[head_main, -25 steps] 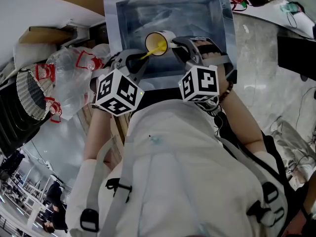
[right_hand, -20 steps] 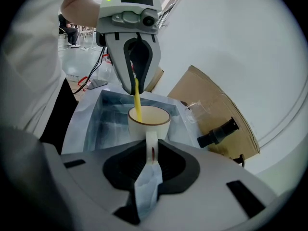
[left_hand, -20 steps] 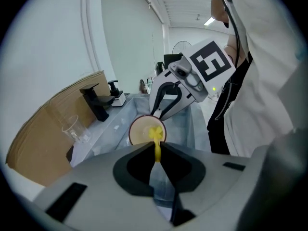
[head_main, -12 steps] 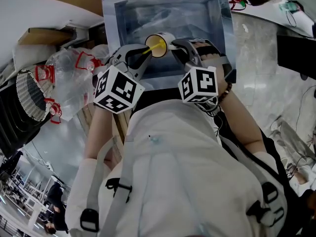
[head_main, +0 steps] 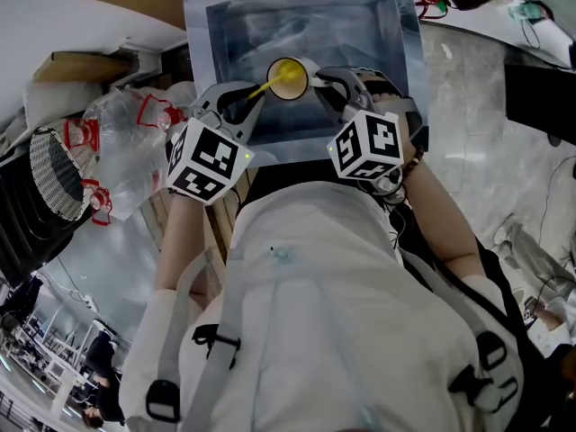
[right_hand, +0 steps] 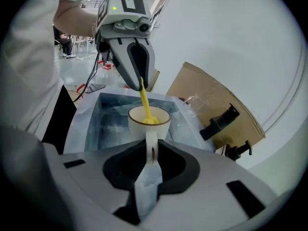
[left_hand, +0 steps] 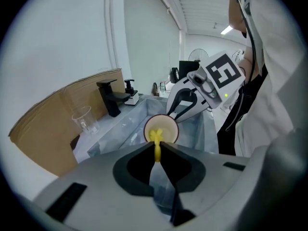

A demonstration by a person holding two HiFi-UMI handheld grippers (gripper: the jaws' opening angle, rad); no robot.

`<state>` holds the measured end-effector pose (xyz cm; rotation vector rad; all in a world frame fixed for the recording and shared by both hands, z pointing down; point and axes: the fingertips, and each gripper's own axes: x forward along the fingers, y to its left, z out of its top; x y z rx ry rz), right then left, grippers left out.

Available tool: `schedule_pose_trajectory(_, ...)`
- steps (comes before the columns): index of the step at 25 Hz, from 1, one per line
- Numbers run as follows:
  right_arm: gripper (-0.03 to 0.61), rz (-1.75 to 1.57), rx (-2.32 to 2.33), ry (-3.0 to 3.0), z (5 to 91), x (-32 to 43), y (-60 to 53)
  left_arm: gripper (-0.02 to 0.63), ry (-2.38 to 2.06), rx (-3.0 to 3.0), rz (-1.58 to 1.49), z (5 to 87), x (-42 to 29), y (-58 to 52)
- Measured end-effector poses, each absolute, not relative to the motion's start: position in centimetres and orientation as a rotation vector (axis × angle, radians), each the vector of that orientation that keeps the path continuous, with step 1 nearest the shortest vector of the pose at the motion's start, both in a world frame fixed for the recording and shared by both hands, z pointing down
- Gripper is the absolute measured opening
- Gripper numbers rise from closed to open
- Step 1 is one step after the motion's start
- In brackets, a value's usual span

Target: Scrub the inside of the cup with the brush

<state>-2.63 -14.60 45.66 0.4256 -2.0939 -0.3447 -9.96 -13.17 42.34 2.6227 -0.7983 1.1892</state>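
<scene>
Well, on my left gripper [left_hand: 156, 147] the fingers are clenched on the brush [left_hand: 156, 139] handle. On my right gripper [right_hand: 151, 147] they clamp the cup [right_hand: 148, 121] handle, which is mostly buried between them. The cup sits just past the right fingertips, over the sink [head_main: 396, 34], its mouth tipped toward the left fingers. The brush runs straight from the left fingertips into that mouth, but I can't make out its bristles. The right gripper view shows its length; the left sees it end-on.

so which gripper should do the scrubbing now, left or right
Left. The left gripper is shut on the yellow brush, bristles inside the cup; the right gripper pinches the cup's handle, steadying it.
</scene>
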Motion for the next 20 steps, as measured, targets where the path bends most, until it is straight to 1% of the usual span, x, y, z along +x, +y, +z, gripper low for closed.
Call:
schedule_pose_trajectory(15,0.069,-0.045,0.551,-2.271,47.0,-0.4,-15.2,0.040,-0.797,2.553,0.660,41.3,-9.6,-12.7)
schedule_pose_trajectory(20,0.069,0.066,0.621,-2.311,48.1,0.7,-15.7,0.041,-0.830,2.527,0.562,40.9,-10.0,-12.7)
